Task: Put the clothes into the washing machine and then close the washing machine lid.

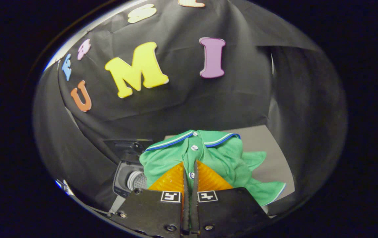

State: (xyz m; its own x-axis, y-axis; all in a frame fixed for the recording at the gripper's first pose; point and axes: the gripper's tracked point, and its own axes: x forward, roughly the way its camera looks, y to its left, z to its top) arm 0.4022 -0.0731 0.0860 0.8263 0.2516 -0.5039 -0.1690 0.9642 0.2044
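Observation:
A green polo shirt [222, 155] with a white and blue collar trim and white buttons hangs from my gripper [190, 165], lifted above the grey surface [261, 138]. Both fingers are pressed together on the shirt's button placket, so the gripper is shut on the cloth. The shirt's sleeves and hem droop to the right of the fingers. Down to the left of the fingers, behind the shirt, stands the small washing machine [126, 180] with its lid [124, 145] raised; its perforated drum [137, 180] shows through the opening.
Black cloth walls close in behind and on both sides. The grey surface stretches away to the right beyond the shirt. The machine sits close to the left wall.

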